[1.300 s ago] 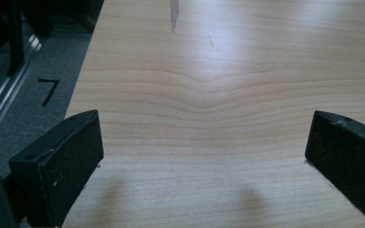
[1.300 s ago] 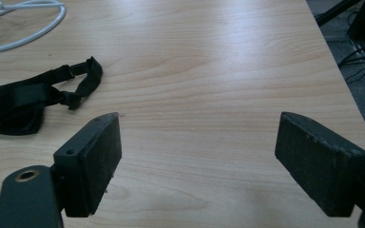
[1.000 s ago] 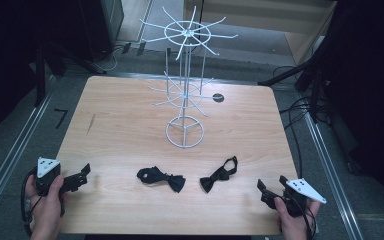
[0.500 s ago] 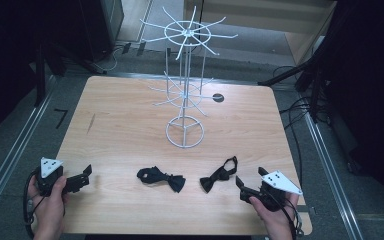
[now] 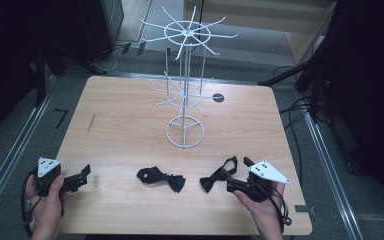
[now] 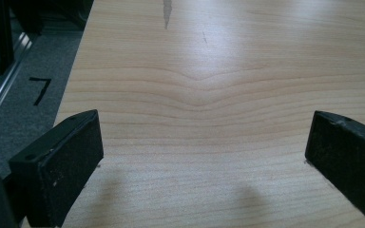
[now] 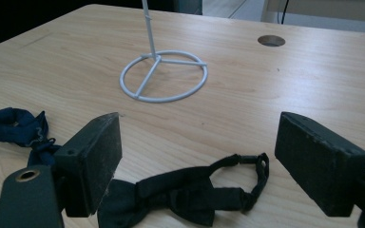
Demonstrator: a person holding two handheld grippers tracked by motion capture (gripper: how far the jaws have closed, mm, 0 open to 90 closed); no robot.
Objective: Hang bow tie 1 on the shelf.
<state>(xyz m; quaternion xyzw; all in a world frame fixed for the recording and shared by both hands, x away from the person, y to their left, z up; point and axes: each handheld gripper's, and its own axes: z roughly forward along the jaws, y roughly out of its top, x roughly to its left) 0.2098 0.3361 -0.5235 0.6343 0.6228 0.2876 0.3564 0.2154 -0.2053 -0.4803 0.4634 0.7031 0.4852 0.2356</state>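
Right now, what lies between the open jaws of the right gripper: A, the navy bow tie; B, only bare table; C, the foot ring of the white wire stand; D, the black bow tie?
D: in the right gripper view the black bow tie lies on the table between the open jaws of the right gripper, while the navy bow tie sits off to the side.

A pale wooden table (image 5: 130,125) stands on grey carpeted floor (image 5: 10,145), flanked by metal rails (image 5: 325,155); black cables (image 5: 300,107) trail right, and the surroundings lie dark.
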